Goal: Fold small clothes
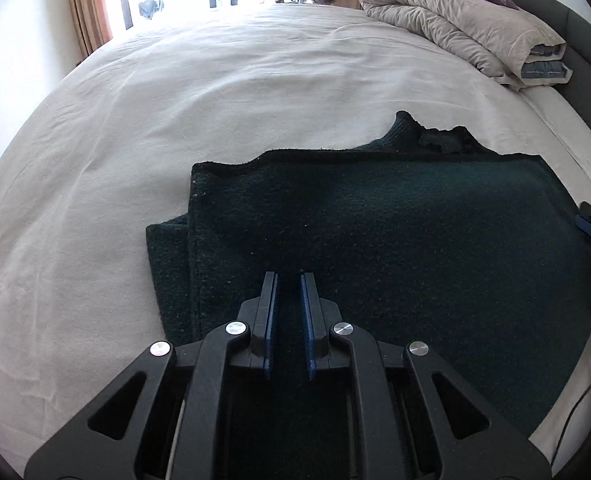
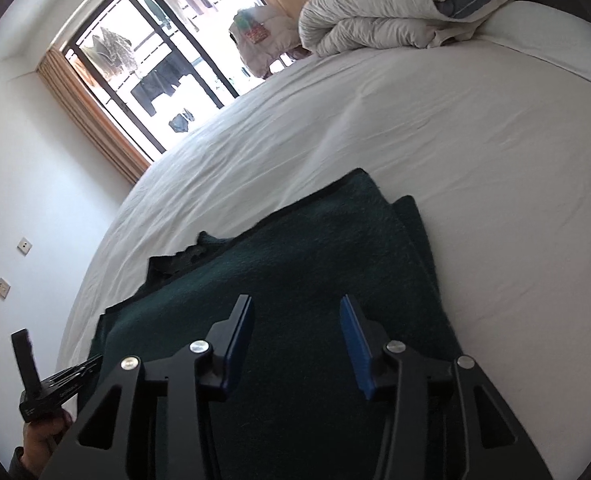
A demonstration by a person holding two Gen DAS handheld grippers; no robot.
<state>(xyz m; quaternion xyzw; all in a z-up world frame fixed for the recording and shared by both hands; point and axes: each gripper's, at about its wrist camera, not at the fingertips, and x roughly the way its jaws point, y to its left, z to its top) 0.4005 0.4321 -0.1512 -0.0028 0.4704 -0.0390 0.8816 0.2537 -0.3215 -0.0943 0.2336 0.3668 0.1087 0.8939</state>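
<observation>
Between the blue pads of the left gripper (image 1: 289, 280) only a narrow gap is seen and nothing is clamped there; the jaws are almost closed. Under and ahead of them the folded dark green sweater (image 1: 375, 232) is spread on the white bed sheet (image 1: 115, 140). The right gripper (image 2: 297, 304) is held released above the same sweater, nothing between its pads. Beyond both, a rolled duvet (image 1: 455, 28) is seen.

Left tool (image 1: 289, 280) nearly closed, right tool (image 2: 295, 304) apart.
</observation>
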